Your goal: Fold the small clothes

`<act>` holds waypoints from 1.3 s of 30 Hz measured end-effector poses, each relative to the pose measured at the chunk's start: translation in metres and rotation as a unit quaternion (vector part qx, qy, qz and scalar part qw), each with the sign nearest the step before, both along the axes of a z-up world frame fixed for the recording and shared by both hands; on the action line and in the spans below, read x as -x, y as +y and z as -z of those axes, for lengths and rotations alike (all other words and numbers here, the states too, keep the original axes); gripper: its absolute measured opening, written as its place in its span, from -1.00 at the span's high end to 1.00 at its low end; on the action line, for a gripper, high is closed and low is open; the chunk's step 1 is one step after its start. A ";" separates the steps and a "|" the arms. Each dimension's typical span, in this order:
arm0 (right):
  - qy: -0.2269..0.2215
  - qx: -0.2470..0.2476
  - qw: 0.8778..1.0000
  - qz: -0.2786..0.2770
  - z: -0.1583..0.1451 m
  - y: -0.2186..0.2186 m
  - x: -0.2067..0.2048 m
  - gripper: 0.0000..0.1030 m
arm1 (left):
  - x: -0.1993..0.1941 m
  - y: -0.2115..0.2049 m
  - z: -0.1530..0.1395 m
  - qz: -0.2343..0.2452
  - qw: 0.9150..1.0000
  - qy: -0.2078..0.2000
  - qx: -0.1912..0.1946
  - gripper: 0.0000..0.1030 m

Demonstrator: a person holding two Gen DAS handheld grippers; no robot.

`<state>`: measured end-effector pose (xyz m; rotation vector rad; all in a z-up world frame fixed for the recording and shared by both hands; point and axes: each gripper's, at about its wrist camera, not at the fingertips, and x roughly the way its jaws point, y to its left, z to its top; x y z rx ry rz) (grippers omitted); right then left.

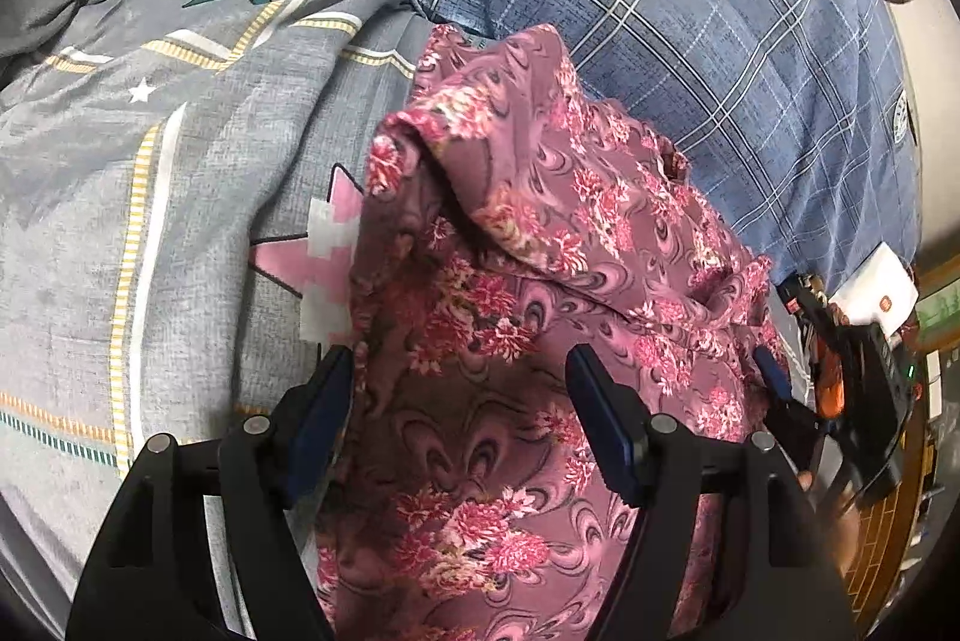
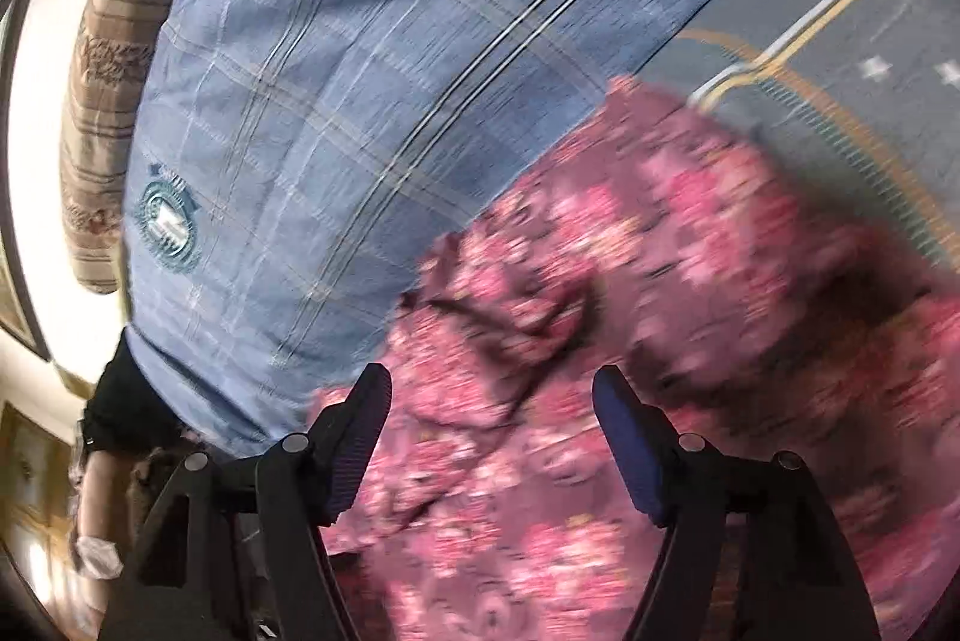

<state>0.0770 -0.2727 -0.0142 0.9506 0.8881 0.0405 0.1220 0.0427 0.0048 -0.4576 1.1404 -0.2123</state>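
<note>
A pink floral garment (image 1: 540,245) lies crumpled on the grey patterned bedsheet (image 1: 120,197). My left gripper (image 1: 459,365) is open, its fingers spread over the near part of the garment. My right gripper (image 1: 774,377) shows at the garment's right edge in the left wrist view. In the right wrist view the right gripper (image 2: 492,389) is open above the same garment (image 2: 660,341), which is blurred by motion. No cloth sits between either pair of pads.
A blue plaid quilt (image 1: 690,11) lies behind the garment and also fills the right wrist view (image 2: 360,71). A brown striped pillow (image 2: 108,59) lies beyond it. A white box (image 1: 876,293) sits at the bed's right edge.
</note>
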 end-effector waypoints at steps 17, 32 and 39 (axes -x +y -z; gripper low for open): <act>-0.005 0.063 0.998 -0.028 -0.015 0.004 -0.023 0.70 | 0.002 -0.006 -0.008 -0.004 1.000 0.003 0.006 -0.38; -0.010 0.052 0.999 0.009 -0.008 -0.056 0.011 -0.41 | 0.006 -0.016 -0.007 0.014 1.000 0.015 -0.011 -0.38; 0.033 0.021 0.999 0.023 0.026 -0.038 -0.037 0.35 | 0.000 -0.025 -0.018 0.009 1.000 0.015 0.005 -0.38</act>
